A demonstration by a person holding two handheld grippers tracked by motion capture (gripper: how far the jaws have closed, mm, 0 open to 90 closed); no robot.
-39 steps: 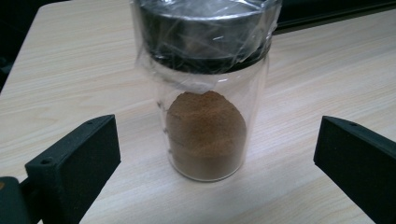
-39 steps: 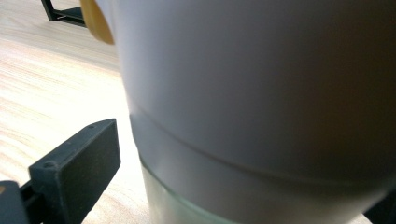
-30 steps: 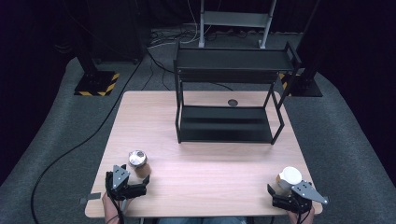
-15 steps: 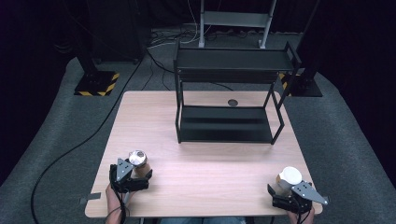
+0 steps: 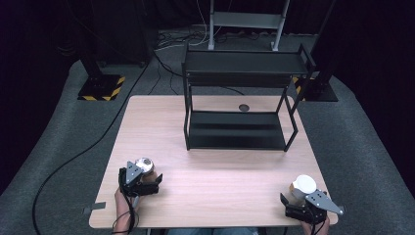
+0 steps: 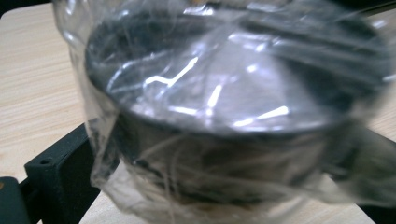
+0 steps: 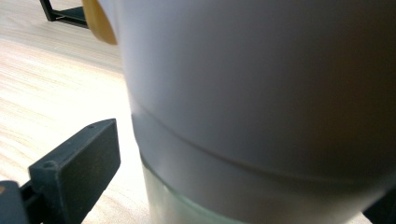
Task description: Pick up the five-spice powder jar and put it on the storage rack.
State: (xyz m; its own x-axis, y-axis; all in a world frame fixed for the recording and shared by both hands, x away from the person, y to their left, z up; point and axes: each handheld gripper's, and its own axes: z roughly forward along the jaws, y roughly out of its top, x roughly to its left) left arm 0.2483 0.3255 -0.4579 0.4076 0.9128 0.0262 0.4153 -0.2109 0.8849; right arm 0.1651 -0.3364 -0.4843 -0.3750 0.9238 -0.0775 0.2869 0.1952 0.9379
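Note:
A shiny metal cup wrapped in clear plastic film [image 5: 144, 165] [image 6: 210, 93] stands near the table's front left corner. My left gripper [image 5: 140, 177] [image 6: 210, 158] is open around it; its left finger [image 6: 58, 172] lies against the loose film. At the front right corner stands a white cup [image 5: 305, 184] [image 7: 261, 93] with a clear lower band. My right gripper [image 5: 299, 204] [image 7: 229, 186] is open around that cup, with a thin gap between its left finger [image 7: 74, 172] and the cup's wall. A person's hands hold both grippers from the near edge.
A black two-tier metal rack [image 5: 238, 105] stands at the back middle of the wooden table [image 5: 220, 176], with a small round grommet [image 5: 243, 106] behind its lower shelf. Yellow-striped stand bases [image 5: 103, 88] and cables lie on the grey floor beyond.
My left gripper has slid forward so its jaws now flank the wrapped metal cup. The right gripper and the white cup have stayed still.

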